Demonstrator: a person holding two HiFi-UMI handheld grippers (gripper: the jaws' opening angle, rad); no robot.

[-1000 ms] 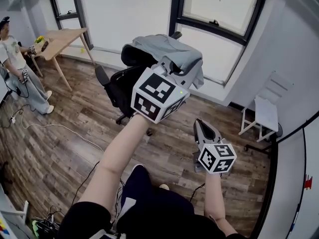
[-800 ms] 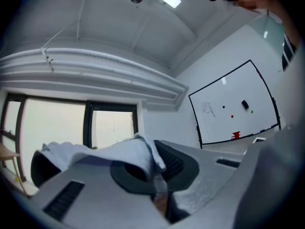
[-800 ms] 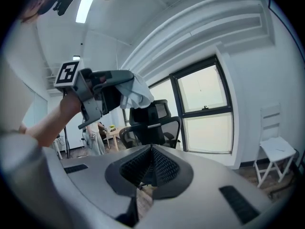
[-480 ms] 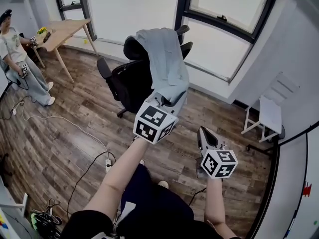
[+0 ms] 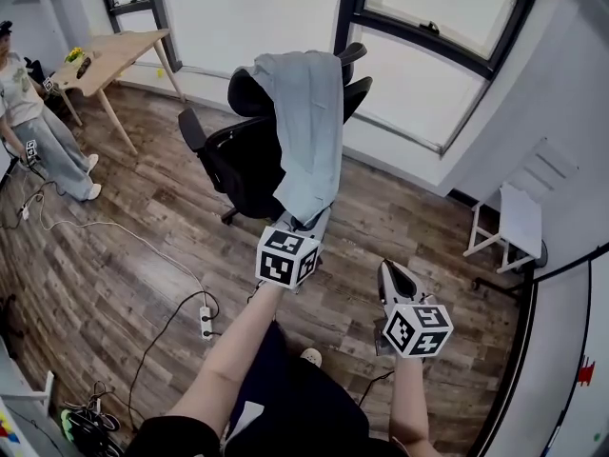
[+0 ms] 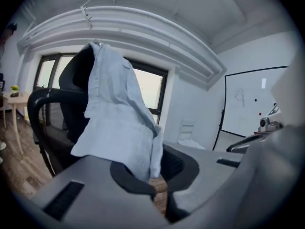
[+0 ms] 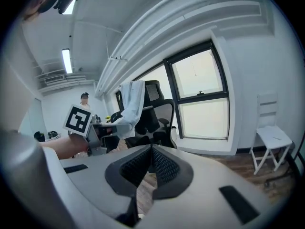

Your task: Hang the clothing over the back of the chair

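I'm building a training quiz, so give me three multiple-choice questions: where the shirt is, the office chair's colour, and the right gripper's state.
1. Where is the shirt? A. folded in a basket B. draped over the office chair's back C. on a wall hanger
2. What colour is the office chair? A. black B. red C. yellow
3. How do the right gripper's jaws stand? A. wide apart B. clamped on the shirt C. together, empty
Answers: 1 B, it hangs over the backrest; 2 A, its frame is black; 3 C, its pads meet, nothing between.
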